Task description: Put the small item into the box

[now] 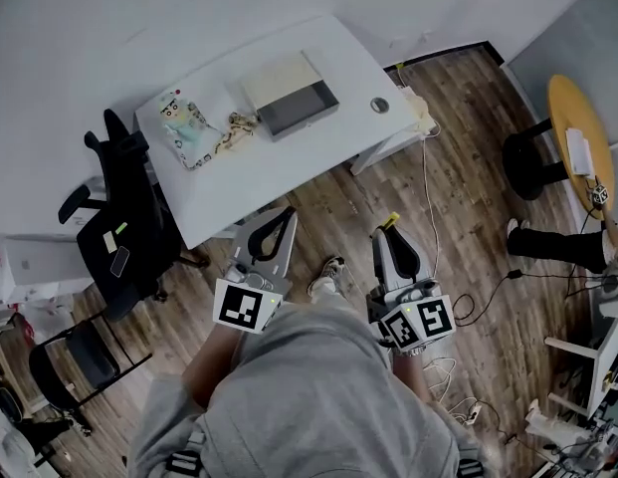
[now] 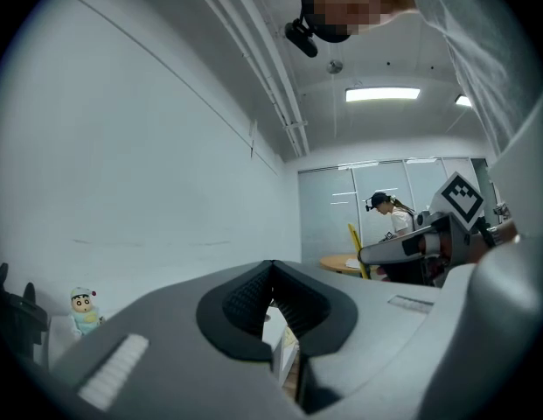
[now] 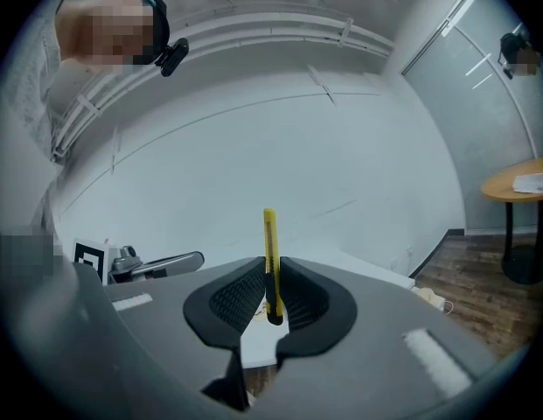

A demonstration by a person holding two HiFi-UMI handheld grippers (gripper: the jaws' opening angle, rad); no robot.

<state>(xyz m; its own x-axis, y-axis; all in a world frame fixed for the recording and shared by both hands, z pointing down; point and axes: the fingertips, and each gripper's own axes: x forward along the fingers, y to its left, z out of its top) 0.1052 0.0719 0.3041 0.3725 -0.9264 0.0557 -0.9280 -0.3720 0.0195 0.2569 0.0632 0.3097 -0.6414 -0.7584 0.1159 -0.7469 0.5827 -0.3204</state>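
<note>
Head view looks down on a long white worktop (image 1: 289,162) with a black office chair (image 1: 129,217) at its left end. On the left part of the worktop is a small cartoon doll in pale green clothes (image 1: 179,119). Just beside it is a little beige tangled thing (image 1: 236,127); I cannot tell what it is. Next comes the flat box with a beige half and a grey half (image 1: 289,93), near the middle. A small round grey thing (image 1: 379,105) sits to the right of the box, apart from it.

A person in a grey top (image 1: 309,396) stands in front of the worktop, over the brown wooden floor (image 1: 468,157), and holds both tools.

The left hand-held gripper (image 1: 276,229) points at the worktop edge. In the left gripper view its jaws (image 2: 271,274) are closed together at the tips, and nothing is between them.

The right hand-held gripper (image 1: 393,239) holds the thin yellow cutter knife (image 1: 391,221). In the right gripper view the jaws (image 3: 269,280) pinch the knife (image 3: 269,234) tight. It stands upright, and its top sticks out above the jaws. The knife is well apart from the box and not in it.
</note>
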